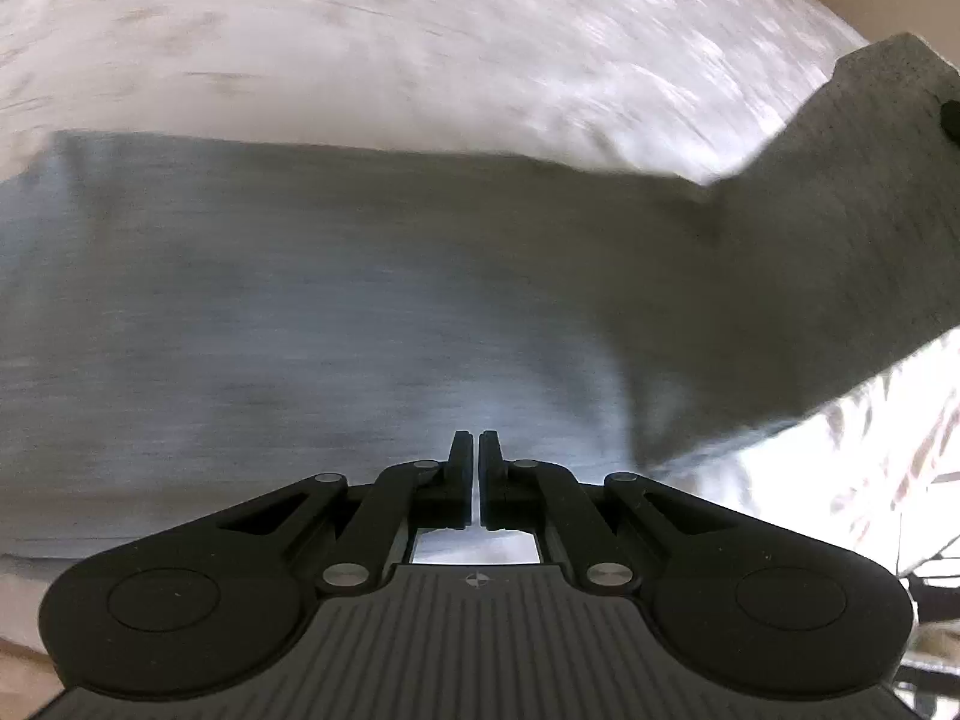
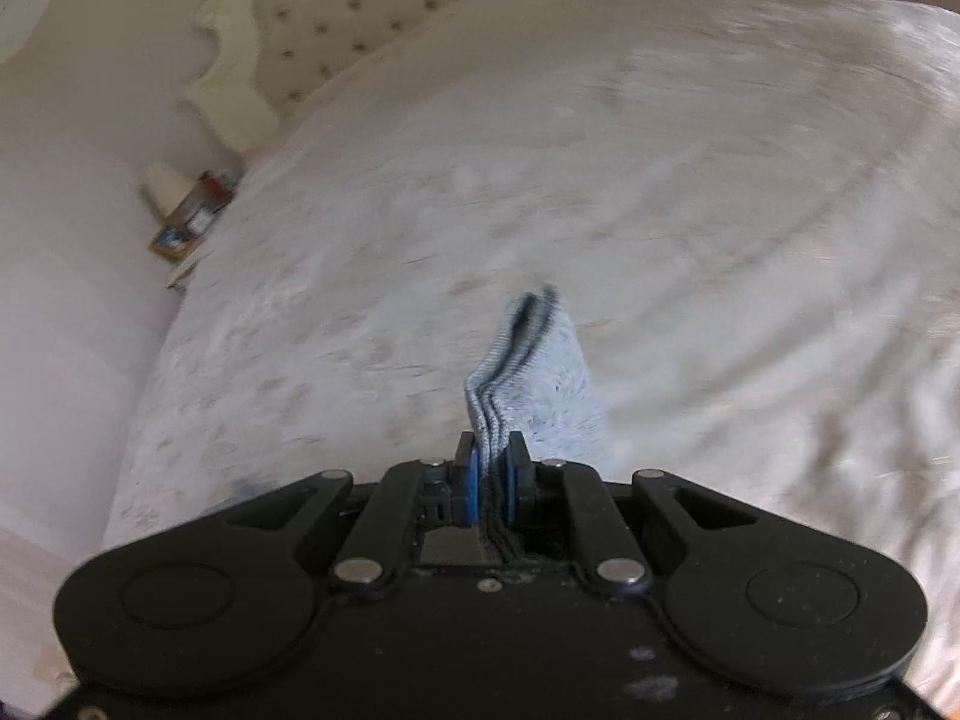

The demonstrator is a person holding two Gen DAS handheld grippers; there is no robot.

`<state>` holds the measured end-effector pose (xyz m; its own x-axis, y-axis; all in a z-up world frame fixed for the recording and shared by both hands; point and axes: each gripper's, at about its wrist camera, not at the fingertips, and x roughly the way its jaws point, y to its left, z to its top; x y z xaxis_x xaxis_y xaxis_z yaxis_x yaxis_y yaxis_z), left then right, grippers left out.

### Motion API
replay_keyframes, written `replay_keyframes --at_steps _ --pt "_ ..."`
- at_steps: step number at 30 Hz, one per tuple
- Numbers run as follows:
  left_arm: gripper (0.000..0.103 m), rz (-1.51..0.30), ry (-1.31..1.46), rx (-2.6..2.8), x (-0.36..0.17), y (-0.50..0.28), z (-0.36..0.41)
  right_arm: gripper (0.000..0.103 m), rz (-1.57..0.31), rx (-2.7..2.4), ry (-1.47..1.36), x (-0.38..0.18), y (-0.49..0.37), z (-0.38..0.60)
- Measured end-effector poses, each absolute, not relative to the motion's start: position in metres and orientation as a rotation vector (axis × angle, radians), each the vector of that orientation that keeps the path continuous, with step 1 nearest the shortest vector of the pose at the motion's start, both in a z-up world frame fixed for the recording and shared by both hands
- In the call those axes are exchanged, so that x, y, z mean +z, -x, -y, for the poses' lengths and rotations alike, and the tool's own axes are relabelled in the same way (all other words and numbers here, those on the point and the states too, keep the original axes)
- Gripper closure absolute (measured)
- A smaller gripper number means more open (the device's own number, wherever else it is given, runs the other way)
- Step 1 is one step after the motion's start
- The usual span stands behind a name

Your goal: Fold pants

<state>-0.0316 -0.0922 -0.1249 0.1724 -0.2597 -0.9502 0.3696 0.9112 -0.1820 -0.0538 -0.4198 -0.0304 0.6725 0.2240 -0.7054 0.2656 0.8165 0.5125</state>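
The grey pants lie spread across the white bedspread in the left wrist view, with one end lifted up at the right. My left gripper is shut just above the cloth, with nothing seen between its jaws. In the right wrist view my right gripper is shut on a bunched stack of grey pants layers, which stick up from between the jaws above the bed.
A tufted headboard and a pale wall stand beyond the bed. A bedside shelf with small items sits at the left. The right gripper's dark tip shows at the left view's right edge.
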Motion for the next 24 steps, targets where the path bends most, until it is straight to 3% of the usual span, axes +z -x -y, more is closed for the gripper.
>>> replay_keyframes --at_steps 5,15,18,21,23,24 --pt "0.1 -1.303 -0.057 -0.361 -0.112 0.017 0.011 0.093 -0.883 0.068 -0.623 -0.04 0.027 0.316" --pt "0.1 -1.281 -0.044 -0.279 -0.099 0.007 -0.089 0.091 -1.037 0.082 -0.503 -0.131 -0.012 0.144" --pt "0.1 -1.267 -0.053 -0.286 -0.095 0.006 -0.095 0.079 -1.04 0.125 -0.476 -0.142 -0.008 0.121" --pt "0.1 -1.256 -0.049 -0.319 -0.089 0.007 -0.099 0.076 -1.006 0.161 -0.476 -0.128 0.004 0.122" --pt "0.1 -1.235 -0.057 -0.356 -0.081 0.005 -0.093 0.063 -0.954 0.166 -0.491 -0.112 0.018 0.136" --pt "0.1 -1.223 -0.063 -0.378 -0.078 0.005 -0.09 0.063 -0.933 0.148 -0.495 -0.105 0.023 0.147"
